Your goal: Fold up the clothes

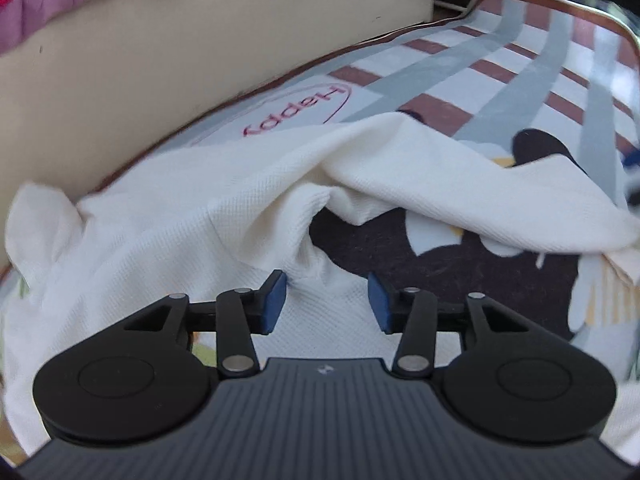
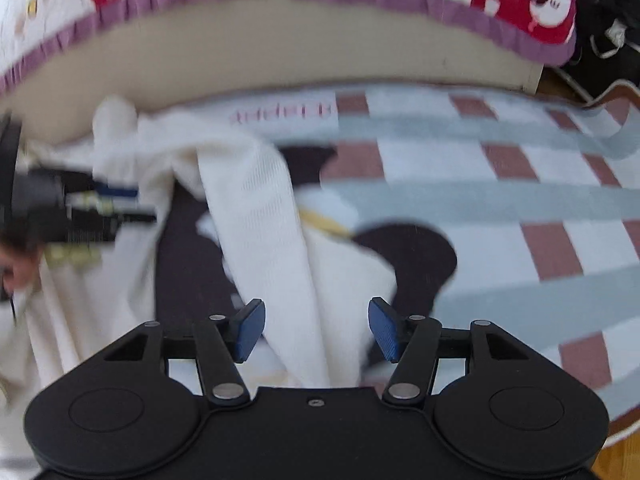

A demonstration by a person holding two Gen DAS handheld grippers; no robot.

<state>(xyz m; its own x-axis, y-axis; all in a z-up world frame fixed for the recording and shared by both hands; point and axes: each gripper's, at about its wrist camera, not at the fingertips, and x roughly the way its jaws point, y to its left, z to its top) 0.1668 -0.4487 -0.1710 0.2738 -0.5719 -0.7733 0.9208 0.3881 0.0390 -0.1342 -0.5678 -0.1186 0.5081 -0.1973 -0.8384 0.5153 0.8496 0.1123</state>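
A cream-white knit garment (image 1: 180, 216) lies rumpled on a patterned mat (image 1: 440, 80), one fold lifted over the mat's dark figure. My left gripper (image 1: 327, 302) hovers over the garment's near part, its blue pads apart and not pressing the cloth. In the right wrist view the same garment (image 2: 256, 208) runs as a long strip toward the camera. My right gripper (image 2: 317, 328) stands open with that strip lying between its pads, untouched by them. The left gripper (image 2: 116, 204) shows blurred at the left edge, with a hand (image 2: 12, 268) behind it.
The mat (image 2: 500, 168) has grey stripes, brown squares and a dark cartoon figure (image 2: 412, 252). A beige mattress side (image 2: 280, 52) with a purple-frilled, red-printed sheet (image 2: 520, 20) borders it at the back. Dark clutter (image 2: 608, 12) sits at the far right.
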